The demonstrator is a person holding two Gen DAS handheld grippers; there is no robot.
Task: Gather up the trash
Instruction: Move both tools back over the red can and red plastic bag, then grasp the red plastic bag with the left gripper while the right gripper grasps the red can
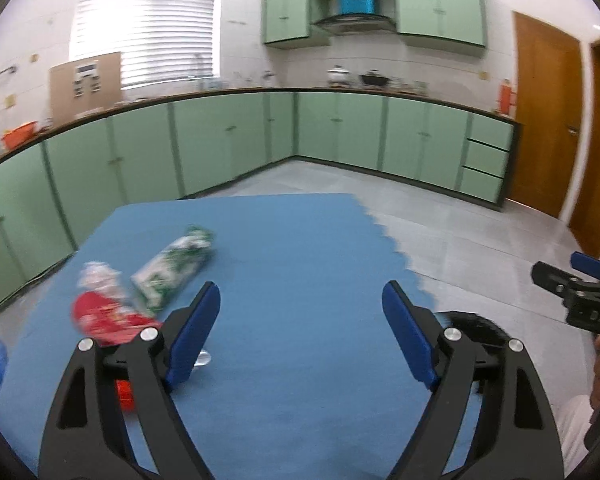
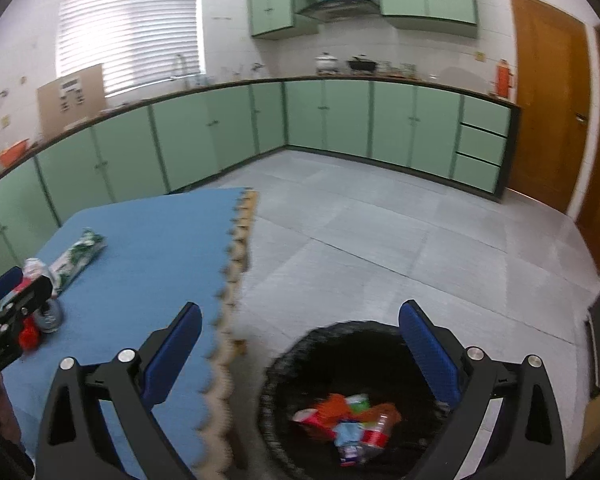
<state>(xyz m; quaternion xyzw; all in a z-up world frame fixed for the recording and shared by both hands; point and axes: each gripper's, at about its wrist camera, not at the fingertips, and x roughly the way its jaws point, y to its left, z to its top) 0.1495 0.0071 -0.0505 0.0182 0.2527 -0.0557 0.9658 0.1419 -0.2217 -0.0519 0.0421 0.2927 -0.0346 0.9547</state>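
Note:
On the blue foam mat [image 1: 300, 248] lie a green-and-white wrapper [image 1: 176, 268] and a crumpled red packet [image 1: 104, 316], both left of my left gripper [image 1: 300, 320]. That gripper hangs open over bare mat with nothing between its blue pads. My right gripper [image 2: 300, 308] stands wide open and empty above a black bin [image 2: 272, 380] on the grey floor. Several pieces of trash [image 2: 348, 420] lie inside the bin. The wrapper [image 2: 78, 256] also shows in the right wrist view, near the left gripper [image 2: 20, 288].
The mat's scalloped edge [image 2: 236, 280] runs just left of the bin. Green kitchen cabinets [image 1: 220, 140] line the far and left walls, and a wooden door [image 1: 544, 120] stands at the right. A small red item [image 2: 30, 336] and a greyish round thing [image 2: 50, 316] lie on the mat.

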